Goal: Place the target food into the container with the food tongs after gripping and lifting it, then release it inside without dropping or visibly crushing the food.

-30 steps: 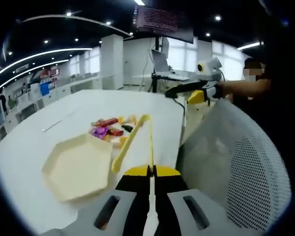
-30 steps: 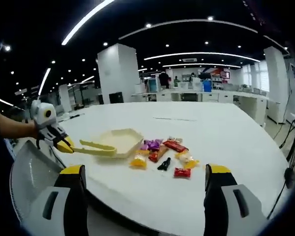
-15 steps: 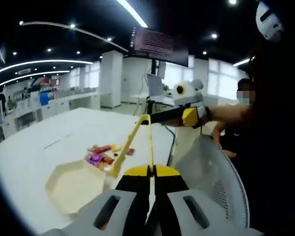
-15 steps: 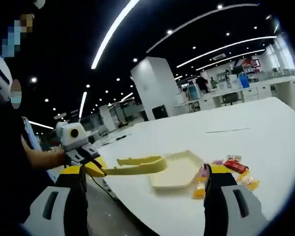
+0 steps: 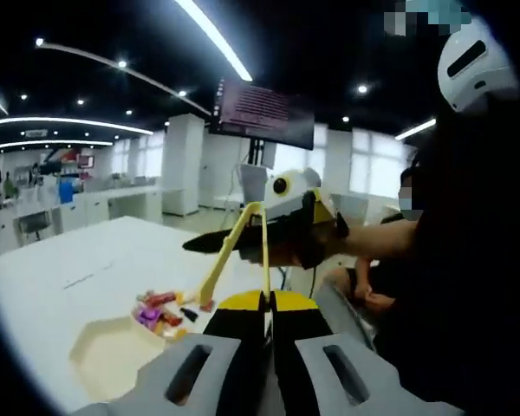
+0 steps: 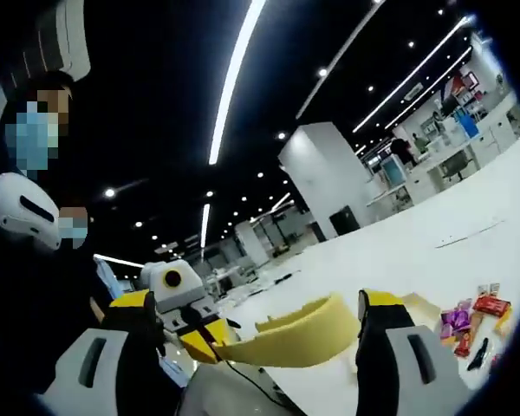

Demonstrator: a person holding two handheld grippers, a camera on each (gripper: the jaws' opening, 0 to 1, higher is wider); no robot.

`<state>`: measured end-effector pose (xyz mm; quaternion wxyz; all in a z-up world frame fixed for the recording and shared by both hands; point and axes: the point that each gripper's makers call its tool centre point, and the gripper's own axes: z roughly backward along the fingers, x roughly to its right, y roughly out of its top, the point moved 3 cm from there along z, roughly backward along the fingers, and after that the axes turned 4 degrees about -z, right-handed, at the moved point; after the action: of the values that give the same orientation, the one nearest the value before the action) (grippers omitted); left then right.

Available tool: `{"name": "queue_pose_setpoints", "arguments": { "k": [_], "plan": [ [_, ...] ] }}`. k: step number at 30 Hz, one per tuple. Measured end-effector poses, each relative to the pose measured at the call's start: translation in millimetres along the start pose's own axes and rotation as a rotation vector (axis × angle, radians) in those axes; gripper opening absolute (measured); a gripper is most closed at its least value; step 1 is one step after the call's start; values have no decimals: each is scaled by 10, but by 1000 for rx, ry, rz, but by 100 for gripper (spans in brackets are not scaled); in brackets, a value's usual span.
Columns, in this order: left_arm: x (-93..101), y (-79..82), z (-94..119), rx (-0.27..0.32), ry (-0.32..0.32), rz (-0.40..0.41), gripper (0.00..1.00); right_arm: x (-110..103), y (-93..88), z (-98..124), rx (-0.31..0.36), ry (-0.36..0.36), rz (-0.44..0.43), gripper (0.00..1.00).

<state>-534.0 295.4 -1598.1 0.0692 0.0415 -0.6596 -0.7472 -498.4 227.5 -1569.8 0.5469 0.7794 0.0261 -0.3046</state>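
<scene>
The left gripper (image 5: 267,303) is pinching the yellow tongs (image 5: 243,247) between pressed-together jaws, raised above the white worktop (image 5: 61,277). The right gripper (image 6: 256,316) is holding its jaws spread wide, the tongs' curved end between them. Snack packets (image 5: 160,310) are lying on the worktop just beside the cream tray (image 5: 113,355).

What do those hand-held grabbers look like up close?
Each gripper has two chunky grey jaws with slotted holes, black inner faces and yellow tips. The left gripper and the right gripper look alike. The person's top looks dark.
</scene>
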Motion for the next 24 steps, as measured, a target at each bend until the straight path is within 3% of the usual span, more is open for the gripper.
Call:
{"name": "queue_pose_setpoints", "arguments": {
  "k": [10,14,24],
  "plan": [
    [196,243,-15,70,-70,41,0,-281,114,-111,13,127,-17,96],
    [241,254,-39,66,-81,40,0,-400,158,-142,28,174,-26,95],
    [300,357,7,81,-92,56,0,-524,143,-165,-5,221,-8,88]
  ]
}}
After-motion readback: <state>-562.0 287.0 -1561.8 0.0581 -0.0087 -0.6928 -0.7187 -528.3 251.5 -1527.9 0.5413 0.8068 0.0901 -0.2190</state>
